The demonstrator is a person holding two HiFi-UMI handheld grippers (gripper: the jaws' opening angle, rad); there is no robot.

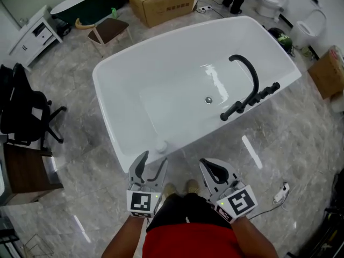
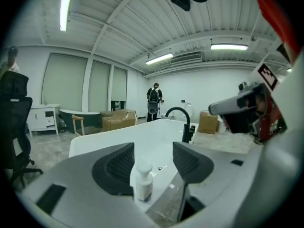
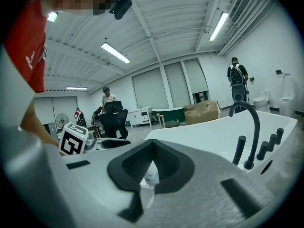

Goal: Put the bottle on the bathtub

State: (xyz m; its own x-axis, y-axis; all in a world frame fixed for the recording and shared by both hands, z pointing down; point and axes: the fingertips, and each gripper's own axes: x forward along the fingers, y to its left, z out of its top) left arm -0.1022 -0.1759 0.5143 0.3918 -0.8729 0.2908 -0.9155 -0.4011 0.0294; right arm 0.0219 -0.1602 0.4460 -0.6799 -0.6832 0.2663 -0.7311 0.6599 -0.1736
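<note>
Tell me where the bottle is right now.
In the head view, the bottle stands on the near rim of the bathtub, just ahead of the open left gripper.

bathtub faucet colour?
Black. The faucet shows best in the head view, against the white bathtub.

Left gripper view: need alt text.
A small white pump bottle stands upright on the near rim of a white bathtub, seen between the open left tongs, which do not touch it. A black faucet rises beyond.
</note>
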